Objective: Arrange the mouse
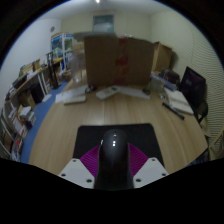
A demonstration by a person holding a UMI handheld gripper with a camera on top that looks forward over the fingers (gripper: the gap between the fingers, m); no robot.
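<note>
A glossy black mouse sits between my gripper's two fingers, its body filling the gap between the magenta pads. Both pads press against its sides, so the gripper is shut on it. The mouse is held over a black mouse mat that lies on the wooden table. The mouse's underside and its rear are hidden by the fingers.
Beyond the mat, papers and small items lie on the table. Large cardboard boxes stand at the far edge. Shelves with clutter stand to the left, and a dark chair is to the right.
</note>
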